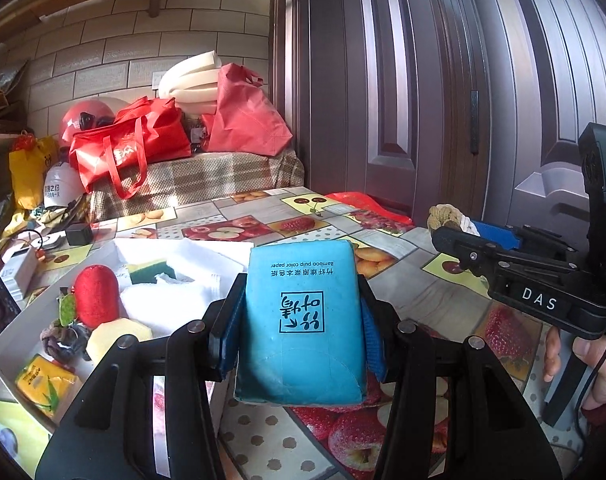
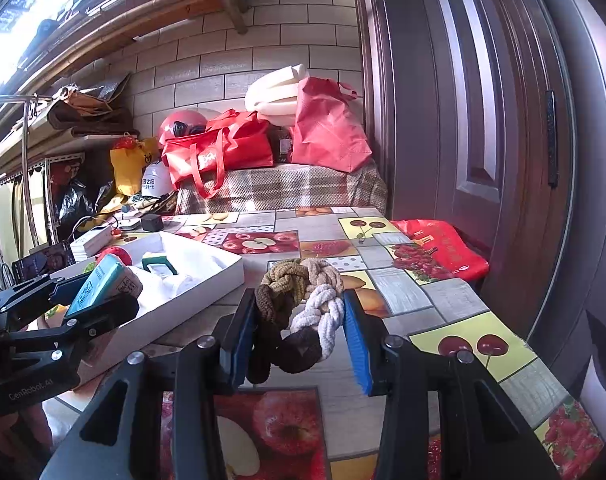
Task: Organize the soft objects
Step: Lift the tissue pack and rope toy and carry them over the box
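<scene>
The left gripper (image 1: pixel 299 320) is clamped on a blue tissue pack (image 1: pixel 301 320), held above the table's (image 1: pixel 443 280) edge, just beside the white box (image 2: pixel 207 292). The right gripper (image 2: pixel 299 320) is clamped on a braided rope knot (image 2: pixel 303 308), also lifted over the table. To do this step well, I think each hand should carry its thing over a free part of the box, lower it, and open only when it rests inside.

A pale tiled brick-pattern wall (image 2: pixel 263 40) backs a plaid-covered bench (image 2: pixel 287 188) piled with red fabric bags (image 2: pixel 223 148), a dark brown panelled door (image 2: pixel 483 100) stands right, and bright daylight enters upper left.
</scene>
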`<action>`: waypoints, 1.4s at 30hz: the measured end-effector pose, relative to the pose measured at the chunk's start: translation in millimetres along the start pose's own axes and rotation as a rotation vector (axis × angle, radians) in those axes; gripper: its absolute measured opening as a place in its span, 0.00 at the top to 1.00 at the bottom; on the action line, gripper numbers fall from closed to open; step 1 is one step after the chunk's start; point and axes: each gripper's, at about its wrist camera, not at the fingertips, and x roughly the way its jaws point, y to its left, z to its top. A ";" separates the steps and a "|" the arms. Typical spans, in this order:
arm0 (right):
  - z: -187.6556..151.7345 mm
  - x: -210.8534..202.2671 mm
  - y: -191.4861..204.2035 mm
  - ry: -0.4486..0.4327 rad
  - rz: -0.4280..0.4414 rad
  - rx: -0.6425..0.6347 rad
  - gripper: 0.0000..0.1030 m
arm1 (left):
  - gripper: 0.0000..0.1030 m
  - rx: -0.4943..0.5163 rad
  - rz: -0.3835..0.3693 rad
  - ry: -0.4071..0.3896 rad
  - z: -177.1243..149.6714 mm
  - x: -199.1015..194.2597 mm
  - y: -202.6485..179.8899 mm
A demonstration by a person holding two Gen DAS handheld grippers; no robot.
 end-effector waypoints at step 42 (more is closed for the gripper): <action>7.7 65.9 104.1 0.047 0.261 -0.078 0.57 | 0.51 -0.168 0.391 0.046 -19.3 -19.6 161.4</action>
